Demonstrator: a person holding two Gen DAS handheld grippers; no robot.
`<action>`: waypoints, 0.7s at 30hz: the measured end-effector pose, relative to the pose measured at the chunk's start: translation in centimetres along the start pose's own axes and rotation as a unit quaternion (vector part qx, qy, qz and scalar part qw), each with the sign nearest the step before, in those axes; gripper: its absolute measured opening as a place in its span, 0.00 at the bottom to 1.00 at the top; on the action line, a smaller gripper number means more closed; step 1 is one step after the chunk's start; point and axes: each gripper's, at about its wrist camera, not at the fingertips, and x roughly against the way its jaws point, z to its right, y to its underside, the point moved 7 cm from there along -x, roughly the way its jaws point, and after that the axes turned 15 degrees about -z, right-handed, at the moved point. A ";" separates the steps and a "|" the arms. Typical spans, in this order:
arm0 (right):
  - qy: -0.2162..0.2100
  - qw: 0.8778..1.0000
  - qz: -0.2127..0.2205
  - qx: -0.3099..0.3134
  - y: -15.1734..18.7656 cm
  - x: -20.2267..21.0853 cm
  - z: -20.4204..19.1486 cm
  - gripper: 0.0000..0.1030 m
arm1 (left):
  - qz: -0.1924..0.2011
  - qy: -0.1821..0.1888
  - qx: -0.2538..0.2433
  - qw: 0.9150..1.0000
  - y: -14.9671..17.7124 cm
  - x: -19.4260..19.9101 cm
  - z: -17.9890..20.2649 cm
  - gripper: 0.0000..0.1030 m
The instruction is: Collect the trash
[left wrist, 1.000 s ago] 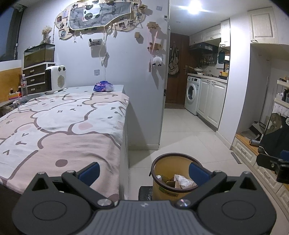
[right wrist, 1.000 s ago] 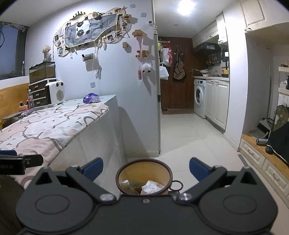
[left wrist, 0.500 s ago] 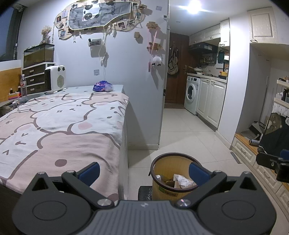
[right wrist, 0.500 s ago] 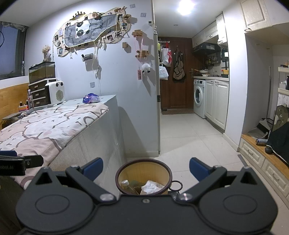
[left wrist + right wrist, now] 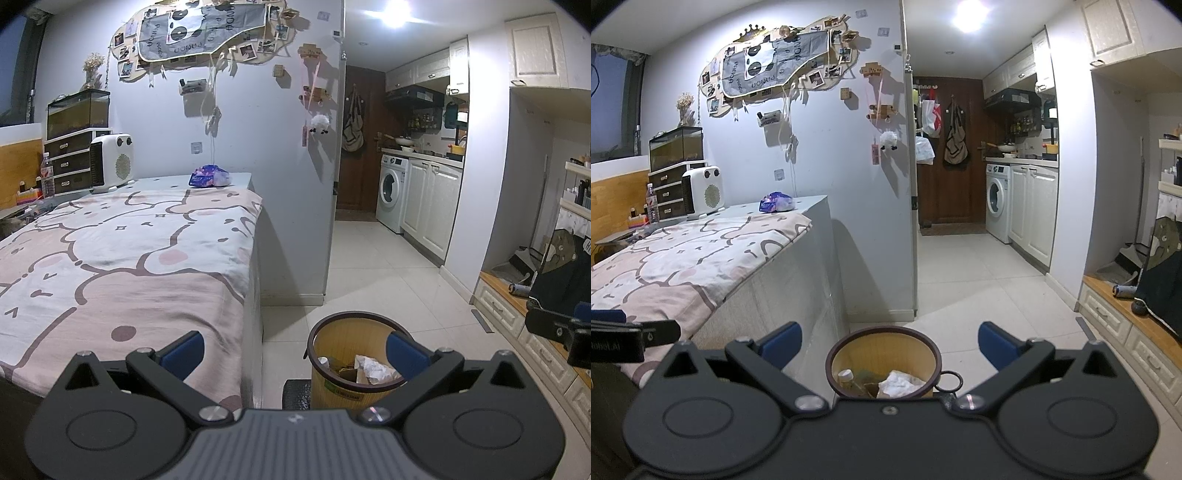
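Both empty, fingers spread: left gripper [image 5: 293, 349], right gripper [image 5: 889, 341]. Purple wrapper [image 5: 209, 175] upper left of centre, far across bed [image 5: 122, 258]; nearer left. Bin [image 5: 883, 363] below.

A round yellow trash bin [image 5: 347, 365] with a dark brown rim stands upright on the tiled floor, low and centre-right in the left view, bottom centre in the right. Inside lie crumpled white paper [image 5: 899, 384] and what may be a small capped bottle [image 5: 846, 376].
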 end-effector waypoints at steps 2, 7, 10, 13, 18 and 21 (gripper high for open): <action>0.000 1.000 0.000 0.000 0.0 0.0 0.0 1.00 | 0.000 0.000 0.000 1.000 0.0 0.0 0.0 1.00; 0.000 1.000 0.000 0.000 0.0 0.0 0.0 1.00 | 0.000 0.000 0.000 1.000 0.0 0.0 0.0 1.00; 0.000 1.000 0.000 0.000 0.0 0.0 0.0 1.00 | 0.000 0.000 0.000 1.000 0.0 0.1 0.0 1.00; 0.000 1.000 0.000 0.000 0.0 0.0 0.0 1.00 | 0.000 0.000 0.000 1.000 0.0 0.0 0.0 1.00; 0.001 1.000 0.000 0.000 0.0 0.1 0.0 1.00 | 0.000 0.000 0.000 1.000 0.0 0.0 0.0 1.00; 0.001 1.000 -0.001 0.000 -0.1 0.1 0.1 1.00 | 0.000 0.000 0.000 1.000 0.0 0.0 0.0 1.00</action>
